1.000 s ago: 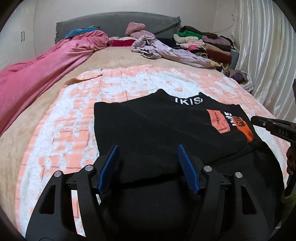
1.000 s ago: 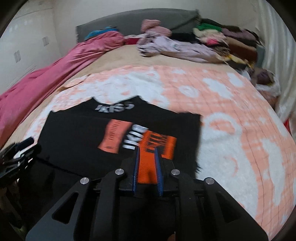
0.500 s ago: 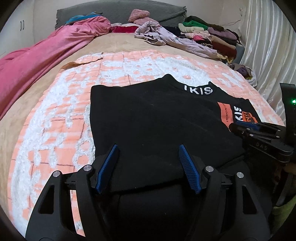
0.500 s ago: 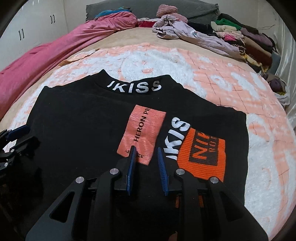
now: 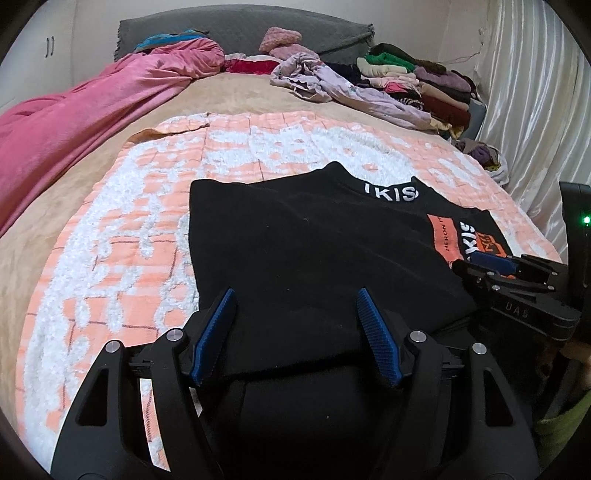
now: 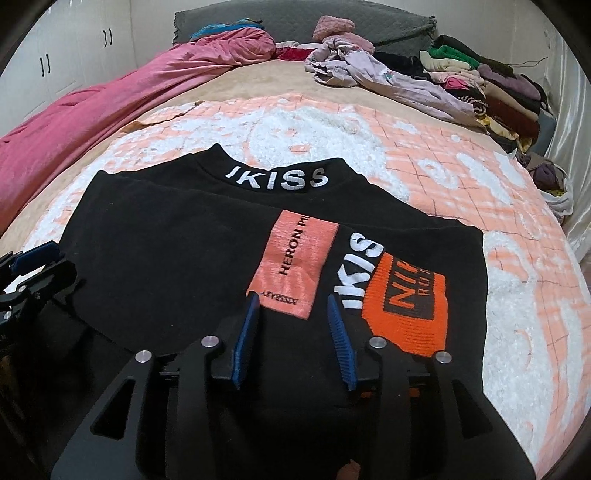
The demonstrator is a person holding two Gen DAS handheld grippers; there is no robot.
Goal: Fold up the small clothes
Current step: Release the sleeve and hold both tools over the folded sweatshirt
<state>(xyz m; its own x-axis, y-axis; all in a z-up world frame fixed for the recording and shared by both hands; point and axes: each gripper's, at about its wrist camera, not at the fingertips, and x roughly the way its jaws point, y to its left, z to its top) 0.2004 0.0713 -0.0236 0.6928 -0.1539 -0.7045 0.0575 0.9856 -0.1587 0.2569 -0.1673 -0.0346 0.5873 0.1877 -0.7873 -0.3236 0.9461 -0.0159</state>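
Observation:
A black top (image 5: 303, 251) with white "IKISS" lettering and orange patches lies folded on the orange-and-white blanket (image 5: 110, 258); it also shows in the right wrist view (image 6: 192, 254). My left gripper (image 5: 297, 295) is open and empty over the top's near left edge. My right gripper (image 6: 293, 299) is open and empty over the near edge, just below the pink patch (image 6: 295, 266). The right gripper shows at the right of the left wrist view (image 5: 517, 280), and the left gripper at the left of the right wrist view (image 6: 26, 273).
A pink quilt (image 5: 74, 122) lies along the left side of the bed. A lilac garment (image 5: 351, 92) and a pile of folded clothes (image 5: 424, 81) sit at the back right by the grey headboard (image 5: 240, 26). A white curtain (image 5: 535, 110) hangs on the right.
My right gripper let go of the orange-patched part of the top and opened wider. The top now lies flat. My left gripper stayed open with little movement.

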